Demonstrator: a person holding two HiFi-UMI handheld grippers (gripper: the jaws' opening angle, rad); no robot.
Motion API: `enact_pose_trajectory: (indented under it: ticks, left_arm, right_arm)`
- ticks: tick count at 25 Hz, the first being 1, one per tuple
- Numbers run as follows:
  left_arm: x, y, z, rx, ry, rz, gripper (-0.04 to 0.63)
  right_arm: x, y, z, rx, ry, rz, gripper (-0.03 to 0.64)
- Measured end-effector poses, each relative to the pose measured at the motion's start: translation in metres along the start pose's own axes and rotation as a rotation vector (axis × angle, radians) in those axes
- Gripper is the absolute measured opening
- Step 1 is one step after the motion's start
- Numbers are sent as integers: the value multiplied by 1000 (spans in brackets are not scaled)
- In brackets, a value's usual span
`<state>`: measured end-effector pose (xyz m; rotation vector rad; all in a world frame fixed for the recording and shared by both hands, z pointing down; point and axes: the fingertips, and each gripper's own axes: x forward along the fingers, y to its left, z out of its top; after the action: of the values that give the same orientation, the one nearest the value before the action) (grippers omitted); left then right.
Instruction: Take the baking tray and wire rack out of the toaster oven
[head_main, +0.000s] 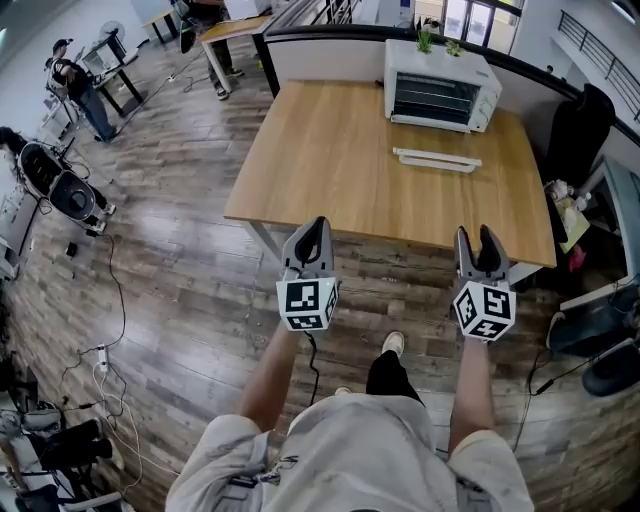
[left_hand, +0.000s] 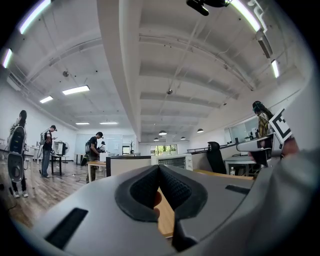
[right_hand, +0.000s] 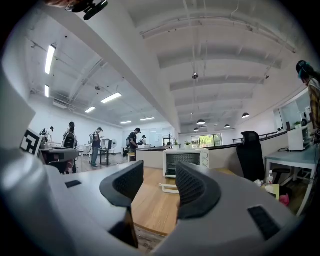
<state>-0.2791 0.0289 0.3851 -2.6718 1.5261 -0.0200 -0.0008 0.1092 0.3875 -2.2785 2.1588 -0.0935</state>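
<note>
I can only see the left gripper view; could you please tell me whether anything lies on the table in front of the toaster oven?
Observer: Yes, a long white object lies on the table just in front of the toaster oven; I cannot tell what it is.
Operator: Thank you. And the jaws on the other side, please?
Observer: The right gripper has its jaws apart, with nothing between them.
</note>
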Motion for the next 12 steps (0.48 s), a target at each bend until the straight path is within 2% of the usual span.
enact_pose_trajectory:
  ticks: [12]
  left_arm:
    - [121,-51,-4,7,5,-31,15]
  right_arm:
    - [78,-96,-15,54,47,-28,216]
